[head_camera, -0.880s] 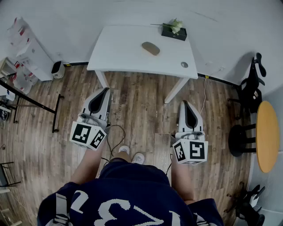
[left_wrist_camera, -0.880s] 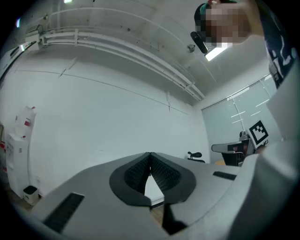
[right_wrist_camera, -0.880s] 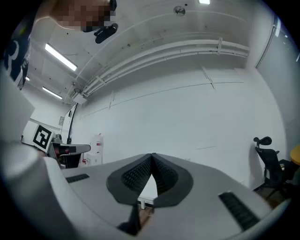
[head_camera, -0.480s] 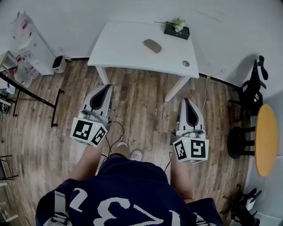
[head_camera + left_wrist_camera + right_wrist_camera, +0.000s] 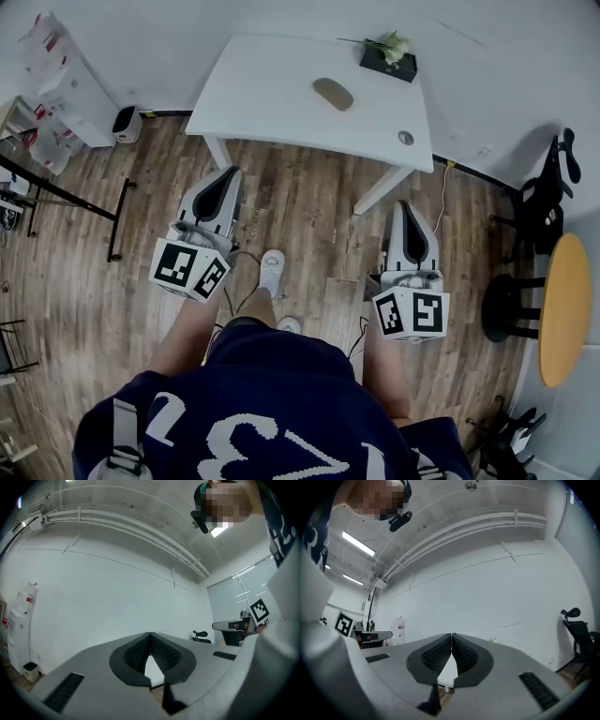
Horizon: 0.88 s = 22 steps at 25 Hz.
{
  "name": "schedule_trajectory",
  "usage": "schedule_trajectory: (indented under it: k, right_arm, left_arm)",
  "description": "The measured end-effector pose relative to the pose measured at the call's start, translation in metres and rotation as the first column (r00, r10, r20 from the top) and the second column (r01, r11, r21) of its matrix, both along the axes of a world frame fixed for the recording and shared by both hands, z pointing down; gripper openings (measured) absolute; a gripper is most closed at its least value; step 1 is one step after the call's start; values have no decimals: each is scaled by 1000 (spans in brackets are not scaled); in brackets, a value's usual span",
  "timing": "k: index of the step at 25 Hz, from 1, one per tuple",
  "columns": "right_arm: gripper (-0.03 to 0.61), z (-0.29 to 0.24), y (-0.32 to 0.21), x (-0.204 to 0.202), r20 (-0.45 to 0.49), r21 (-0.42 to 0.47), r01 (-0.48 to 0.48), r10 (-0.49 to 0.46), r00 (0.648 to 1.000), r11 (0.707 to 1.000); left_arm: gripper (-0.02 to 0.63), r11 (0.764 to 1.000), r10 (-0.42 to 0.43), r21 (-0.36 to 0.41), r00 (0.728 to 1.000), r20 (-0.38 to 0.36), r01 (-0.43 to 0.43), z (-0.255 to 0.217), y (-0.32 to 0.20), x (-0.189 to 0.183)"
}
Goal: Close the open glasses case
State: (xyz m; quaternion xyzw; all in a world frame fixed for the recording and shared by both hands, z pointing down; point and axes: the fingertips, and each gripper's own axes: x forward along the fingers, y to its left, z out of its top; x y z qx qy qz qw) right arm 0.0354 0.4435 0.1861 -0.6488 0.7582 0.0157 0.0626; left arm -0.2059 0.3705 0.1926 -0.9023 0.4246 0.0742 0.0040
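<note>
Head view, lower centre: your dark blue shirt (image 5: 272, 412) carries large white numerals, seemingly a 3 and a 7, cut off by the bottom edge.

Left cube (image 5: 188, 270) on your left gripper (image 5: 227, 172) and right cube (image 5: 412, 314) on your right gripper (image 5: 401, 206) show black-and-white square codes, no letters.

Upper left: the red-marked white packs (image 5: 42, 56) have print too small to read.
</note>
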Motion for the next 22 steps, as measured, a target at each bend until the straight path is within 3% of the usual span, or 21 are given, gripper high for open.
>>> schedule_trajectory:
  k: [14,22]
  right_arm:
    - [25,-15,-197,15,-33,-1,-80,80,996,997]
    - [25,-13,-262,22,-33,-16,-106,106,994,994]
  left_arm:
    - [12,996,93,18,996,-11,-92,-18,-217,27]
    - [12,993,121,-8,992,-22,-122,-10,-290,36]
